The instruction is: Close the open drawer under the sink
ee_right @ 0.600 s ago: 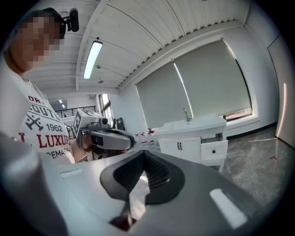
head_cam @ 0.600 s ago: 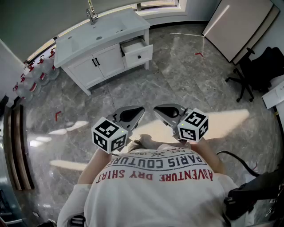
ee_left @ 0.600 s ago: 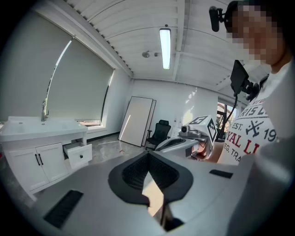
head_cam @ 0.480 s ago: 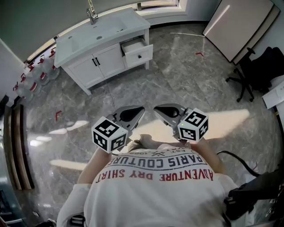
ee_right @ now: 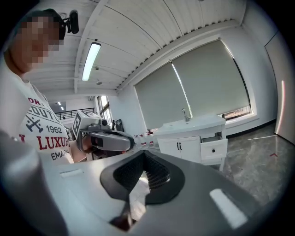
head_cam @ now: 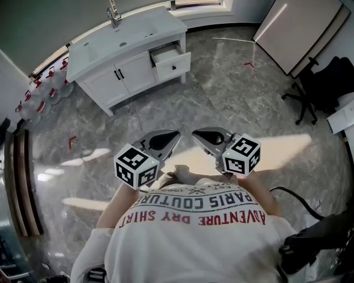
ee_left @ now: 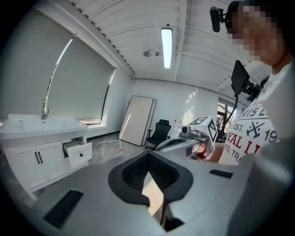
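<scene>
A white sink cabinet stands far ahead on the marble floor, with a faucet on top. Its right-hand drawer is pulled open, with a small black knob on the front; the drawer also shows at the left of the left gripper view, and the drawer at the right of the right gripper view. My left gripper and right gripper are held side by side close to the person's chest, far from the cabinet. Both are shut with nothing in them. The left gripper and right gripper each show pads meeting.
A black office chair stands at the right, near a large white panel leaning on the wall. Several water bottles line the wall left of the cabinet. Red tape marks dot the floor. A cable runs by the person's right.
The head view has shifted slightly, so the cabinet sits a little higher in the frame. Both grippers stay shut in the same place.
</scene>
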Available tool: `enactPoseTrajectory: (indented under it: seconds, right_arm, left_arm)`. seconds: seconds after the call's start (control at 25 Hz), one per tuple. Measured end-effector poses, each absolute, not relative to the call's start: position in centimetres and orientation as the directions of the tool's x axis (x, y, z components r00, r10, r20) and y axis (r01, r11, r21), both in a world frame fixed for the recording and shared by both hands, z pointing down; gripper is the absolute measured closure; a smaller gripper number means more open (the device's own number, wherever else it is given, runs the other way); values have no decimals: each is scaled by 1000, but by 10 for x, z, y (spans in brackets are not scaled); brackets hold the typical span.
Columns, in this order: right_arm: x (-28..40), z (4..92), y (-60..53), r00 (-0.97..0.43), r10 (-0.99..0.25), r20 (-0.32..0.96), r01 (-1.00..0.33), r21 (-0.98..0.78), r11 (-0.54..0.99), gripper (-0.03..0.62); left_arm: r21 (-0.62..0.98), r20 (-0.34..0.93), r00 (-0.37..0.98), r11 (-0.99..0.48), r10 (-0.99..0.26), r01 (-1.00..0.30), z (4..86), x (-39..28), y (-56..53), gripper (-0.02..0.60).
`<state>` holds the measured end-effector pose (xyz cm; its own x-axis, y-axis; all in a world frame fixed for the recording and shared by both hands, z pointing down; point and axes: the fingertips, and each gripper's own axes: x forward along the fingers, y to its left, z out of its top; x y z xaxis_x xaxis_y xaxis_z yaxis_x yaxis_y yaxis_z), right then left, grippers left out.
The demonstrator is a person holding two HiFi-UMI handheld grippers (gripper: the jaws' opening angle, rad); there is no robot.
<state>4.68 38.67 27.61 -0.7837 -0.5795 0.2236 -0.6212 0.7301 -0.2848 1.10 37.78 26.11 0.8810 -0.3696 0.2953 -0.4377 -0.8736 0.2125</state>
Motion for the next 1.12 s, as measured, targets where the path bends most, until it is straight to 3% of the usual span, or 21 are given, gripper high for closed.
enactPoseTrajectory:
  seconds: [1.12]
  right_arm:
    - [90,273,379,-752,-628,199,-656,-310,688,594]
  left_arm:
    - [212,299,892,-888,-339,-408,258,51,375,581]
